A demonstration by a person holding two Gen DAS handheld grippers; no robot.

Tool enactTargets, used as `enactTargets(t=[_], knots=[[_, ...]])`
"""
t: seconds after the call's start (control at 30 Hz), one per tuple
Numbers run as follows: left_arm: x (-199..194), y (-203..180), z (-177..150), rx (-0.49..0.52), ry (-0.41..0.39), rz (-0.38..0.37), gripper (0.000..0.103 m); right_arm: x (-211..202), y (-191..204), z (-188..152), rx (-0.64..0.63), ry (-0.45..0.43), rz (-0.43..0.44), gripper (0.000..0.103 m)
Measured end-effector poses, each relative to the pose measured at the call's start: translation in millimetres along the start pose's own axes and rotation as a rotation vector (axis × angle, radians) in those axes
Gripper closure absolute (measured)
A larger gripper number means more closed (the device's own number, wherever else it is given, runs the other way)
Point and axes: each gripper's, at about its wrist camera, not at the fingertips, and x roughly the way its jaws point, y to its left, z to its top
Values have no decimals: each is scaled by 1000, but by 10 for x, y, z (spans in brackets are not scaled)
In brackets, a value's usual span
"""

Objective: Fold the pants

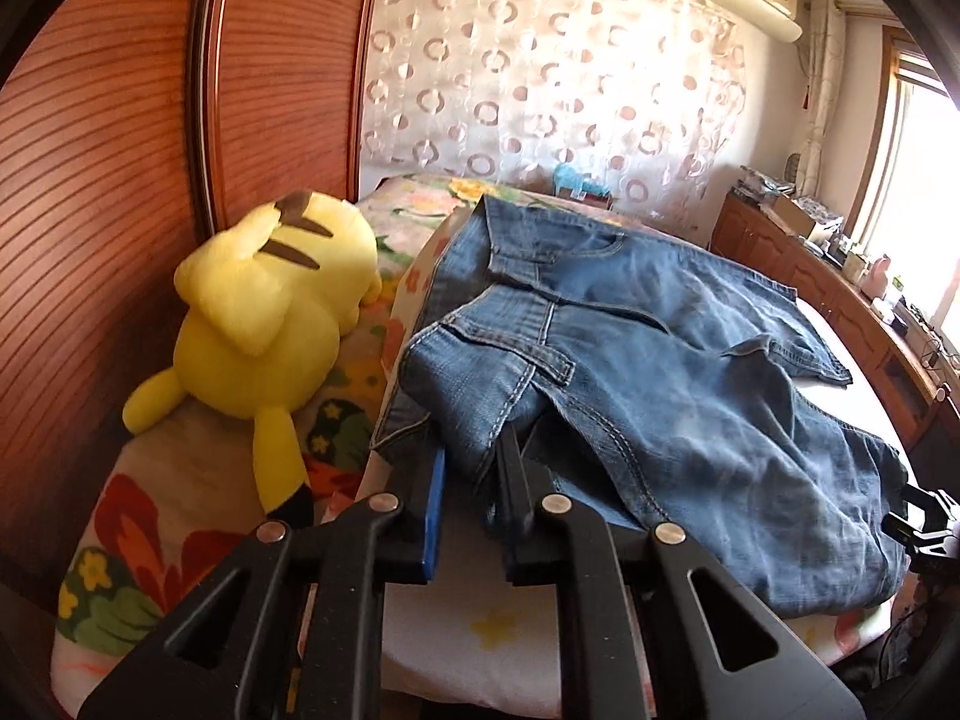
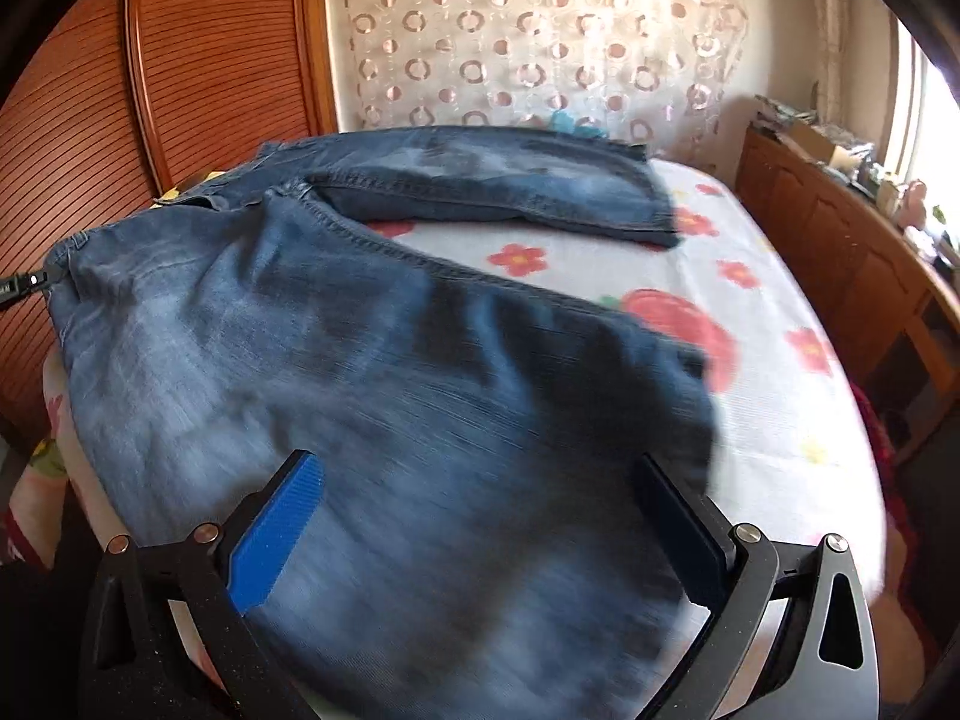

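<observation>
Blue jeans (image 1: 630, 330) lie on a bed with a flowered sheet (image 2: 774, 372). My left gripper (image 1: 471, 450) is shut on the jeans at the waistband corner, with denim pinched between its jaws. In the right wrist view the jeans (image 2: 372, 360) spread out with one leg (image 2: 498, 186) lying across the far side and the nearer leg under my right gripper (image 2: 474, 480). That gripper is open, its jaws wide apart just above the denim. The left gripper's tip (image 2: 27, 285) shows at the waistband on the left edge.
A yellow plush toy (image 1: 270, 312) lies left of the jeans by the wooden headboard (image 1: 90, 180). A wooden cabinet (image 2: 840, 252) with clutter runs along the right side under a window. A patterned curtain (image 1: 540, 72) hangs behind the bed.
</observation>
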Motion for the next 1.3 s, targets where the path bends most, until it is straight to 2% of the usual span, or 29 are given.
enactTargets(t=[0.17, 0.47, 0.57, 0.63, 0.73, 0.83, 1.1, 1.3], knots=[[33, -47, 9, 4, 0, 13, 87, -253, -246, -206, 47, 7, -46, 5], [73, -138, 45, 21, -16, 22, 89, -464, -357, -460, 86, 66, -35, 30], [38, -202, 91, 36, -34, 17, 92, -526, -325, -477, 66, 65, -55, 41], [0, -255, 172, 48, -55, 3, 92, -555, -332, -465, 79, 64, -62, 62], [-47, -329, 306, 60, -84, -20, 92, -553, -303, -430, 72, 65, -48, 80], [-104, -440, 448, 90, -116, -39, 92, -572, -245, -399, 60, 70, -33, 89], [-200, -691, 806, 142, -199, -89, 93, -852, -301, -96, 34, -29, -17, 96], [-160, -698, 930, 125, -209, -99, 93, -1036, -205, 289, -24, -120, -32, 97]])
